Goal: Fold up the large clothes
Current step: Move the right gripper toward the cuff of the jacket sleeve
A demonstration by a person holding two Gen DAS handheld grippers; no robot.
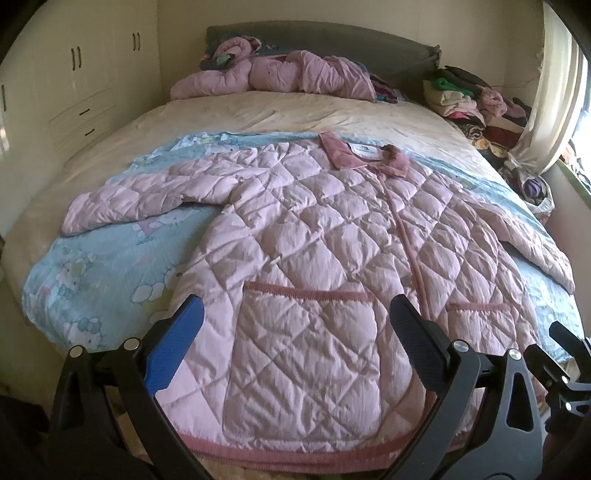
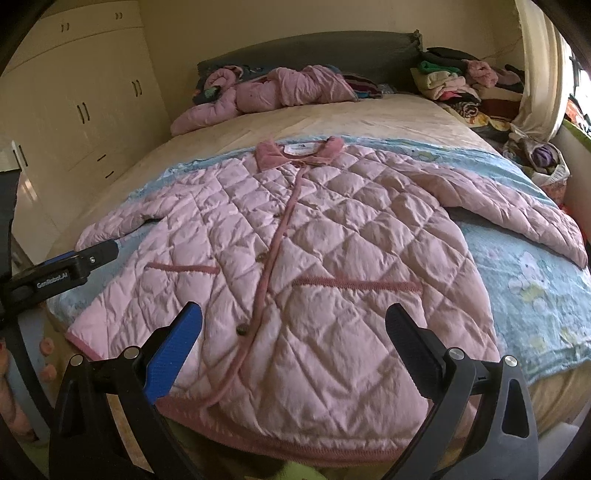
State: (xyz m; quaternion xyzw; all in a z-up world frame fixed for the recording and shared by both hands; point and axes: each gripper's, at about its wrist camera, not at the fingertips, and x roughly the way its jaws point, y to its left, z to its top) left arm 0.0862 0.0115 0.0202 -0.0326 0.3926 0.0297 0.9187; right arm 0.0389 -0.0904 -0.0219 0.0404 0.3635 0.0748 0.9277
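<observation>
A large pink quilted jacket (image 1: 314, 229) (image 2: 295, 240) lies flat, front up, on a light blue cartoon blanket (image 1: 103, 258) (image 2: 528, 280) on the bed. Its collar points to the headboard, both sleeves are spread out, and the hem hangs at the near bed edge. My left gripper (image 1: 295, 310) hovers open above the hem by the left pocket, holding nothing. My right gripper (image 2: 293, 315) hovers open above the hem on the right side, also holding nothing. The left gripper (image 2: 74, 264) shows at the left edge of the right wrist view.
A crumpled pink quilted garment (image 1: 273, 75) (image 2: 266, 90) lies by the grey headboard (image 1: 332, 35). Piles of folded clothes (image 1: 465, 96) (image 2: 458, 81) sit at the bed's far right, near a curtain (image 1: 554, 92). Cream wardrobes (image 1: 74, 74) line the left wall.
</observation>
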